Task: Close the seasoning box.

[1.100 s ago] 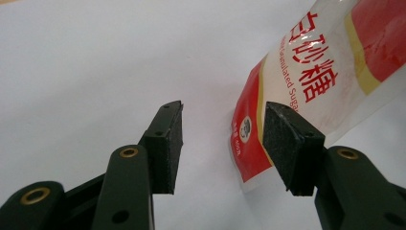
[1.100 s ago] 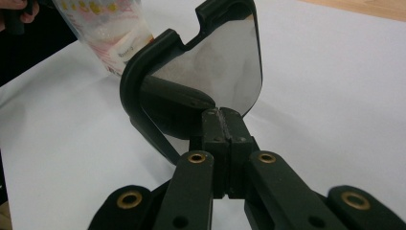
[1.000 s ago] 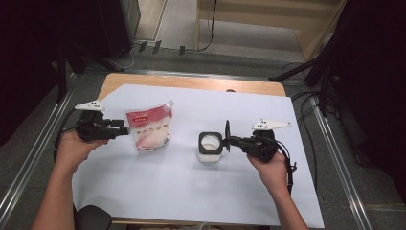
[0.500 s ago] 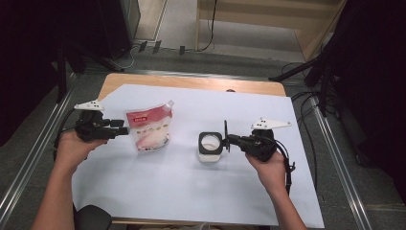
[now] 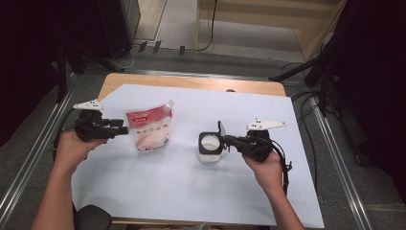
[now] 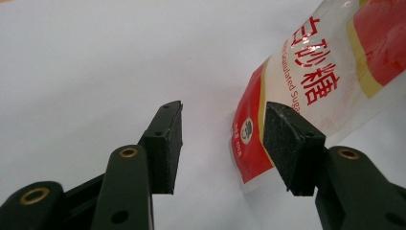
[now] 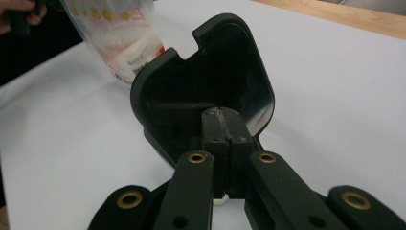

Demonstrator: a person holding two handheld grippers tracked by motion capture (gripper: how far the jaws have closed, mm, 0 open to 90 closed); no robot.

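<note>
A red and white sugar pouch [image 5: 148, 128] stands left of centre on the white sheet. My left gripper [image 5: 119, 130] is open just left of it. In the left gripper view the pouch [image 6: 306, 81] lies beyond the right pad [image 6: 287, 143], with nothing between the jaws of the left gripper [image 6: 225, 136]. A small white container [image 5: 209, 146] with a black rim stands at centre, and its black lid [image 5: 220, 130] is flipped upright. My right gripper [image 5: 231, 140] is shut. Its tips [image 7: 222, 127] rest against the lower part of the lid [image 7: 215, 67].
A white sheet [image 5: 191, 191] covers most of the wooden table [image 5: 191, 82]. Metal rails run along both sides, and cables trail at the right edge [image 5: 306, 139]. The person's forearms come in from the bottom.
The right gripper and the upright lid have edged slightly to the left. The left gripper and the pouch have stayed put.
</note>
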